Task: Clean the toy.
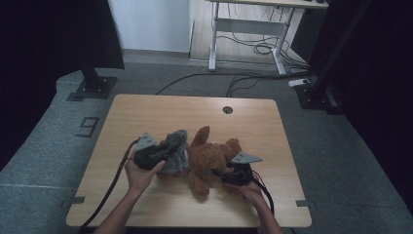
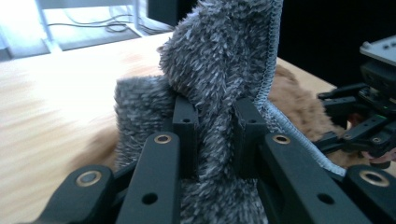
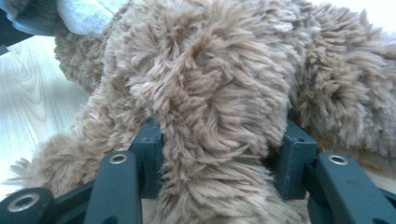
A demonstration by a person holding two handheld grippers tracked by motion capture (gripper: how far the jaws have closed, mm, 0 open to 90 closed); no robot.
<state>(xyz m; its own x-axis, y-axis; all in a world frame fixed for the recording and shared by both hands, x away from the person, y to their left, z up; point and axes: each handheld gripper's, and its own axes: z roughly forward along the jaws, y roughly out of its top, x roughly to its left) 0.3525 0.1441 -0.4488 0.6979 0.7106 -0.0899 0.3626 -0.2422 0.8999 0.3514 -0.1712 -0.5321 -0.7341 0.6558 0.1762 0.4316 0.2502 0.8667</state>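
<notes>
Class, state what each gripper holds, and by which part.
Left gripper: a fold of the grey fuzzy cloth. Right gripper: a limb of the brown teddy bear; which limb cannot be told.

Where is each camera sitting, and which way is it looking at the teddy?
High view: sits above the person's side, looking forward and down on the table; both forearms, the left claw and the right claw show.
Left gripper view: rides the left claw, looking along its jaws, which pinch the grey cloth.
Right gripper view: rides the right claw, looking along its jaws, which squeeze the brown teddy bear.
Shared: the teddy bear shows in all three views.
</notes>
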